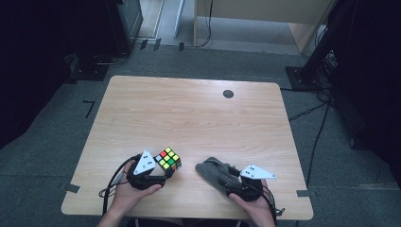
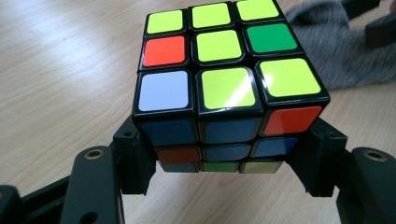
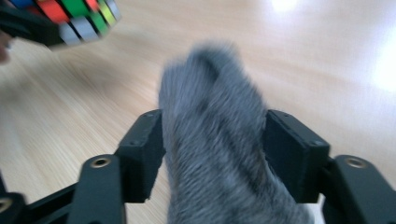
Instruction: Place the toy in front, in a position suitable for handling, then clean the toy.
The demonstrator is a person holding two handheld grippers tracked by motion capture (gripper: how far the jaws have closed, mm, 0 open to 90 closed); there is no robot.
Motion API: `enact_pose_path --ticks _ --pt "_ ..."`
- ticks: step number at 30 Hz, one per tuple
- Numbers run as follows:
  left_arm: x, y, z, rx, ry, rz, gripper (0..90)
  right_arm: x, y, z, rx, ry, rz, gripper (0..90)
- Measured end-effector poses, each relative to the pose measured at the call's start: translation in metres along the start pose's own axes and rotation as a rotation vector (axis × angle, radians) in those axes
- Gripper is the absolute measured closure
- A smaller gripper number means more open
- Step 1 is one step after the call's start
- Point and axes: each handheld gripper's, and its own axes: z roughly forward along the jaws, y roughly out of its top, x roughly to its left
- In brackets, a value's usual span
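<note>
A scrambled Rubik's cube (image 1: 169, 159) with a mostly yellow top face is held just above the wooden table (image 1: 189, 113) at the front left. My left gripper (image 1: 158, 171) is shut on the cube (image 2: 219, 88), its jaws pressing the cube's lower sides. To the right, a grey fuzzy cloth (image 1: 215, 172) lies bunched near the front edge. My right gripper (image 1: 234, 182) is shut on the cloth (image 3: 215, 140), which runs up between both jaws. The cube (image 3: 60, 18) shows blurred at the top left of the right gripper view.
A small dark round mark (image 1: 228, 93) sits near the table's far edge. Cables (image 1: 317, 137) trail over the grey floor on the right, and tape marks (image 1: 72, 188) sit by the table's front corners. A light wooden cabinet (image 1: 265, 19) stands behind the table.
</note>
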Motion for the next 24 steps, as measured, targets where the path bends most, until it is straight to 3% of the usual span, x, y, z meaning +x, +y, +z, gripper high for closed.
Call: enact_pose_path --ticks 2,7,9,13,16,18,19,21,24 --pt "-0.001 -0.001 0.002 0.010 0.003 0.002 33.6 0.007 0.004 0.000 0.010 -0.034 -0.067 30.7" --pt "-0.004 -0.001 0.002 0.004 -0.009 0.013 33.6 0.015 0.001 0.014 0.093 -0.057 -0.115 28.7" --pt "-0.004 -0.001 0.001 -0.006 -0.011 0.013 33.6 0.015 -0.001 0.018 0.120 -0.089 -0.132 35.6" --pt "-0.003 -0.001 0.001 -0.017 -0.020 0.013 33.6 0.013 -0.009 0.022 0.145 -0.087 -0.128 49.1" --pt "-0.005 -0.001 0.000 -0.028 -0.035 0.036 33.6 0.013 -0.012 0.024 0.148 -0.112 -0.135 58.5" --pt "-0.008 -0.001 0.001 -0.026 -0.043 0.057 33.6 0.014 -0.013 0.025 0.154 -0.121 -0.155 70.0" --pt "-0.009 0.000 0.002 -0.025 -0.043 0.072 33.6 0.014 -0.012 0.024 0.160 -0.122 -0.145 74.7" --pt "-0.014 0.000 0.004 -0.017 -0.033 0.106 33.7 0.015 -0.008 0.021 0.161 -0.123 -0.083 77.1" --pt "-0.021 0.001 0.009 -0.001 -0.031 0.144 33.7 0.019 0.000 0.010 0.088 -0.087 0.010 77.3"
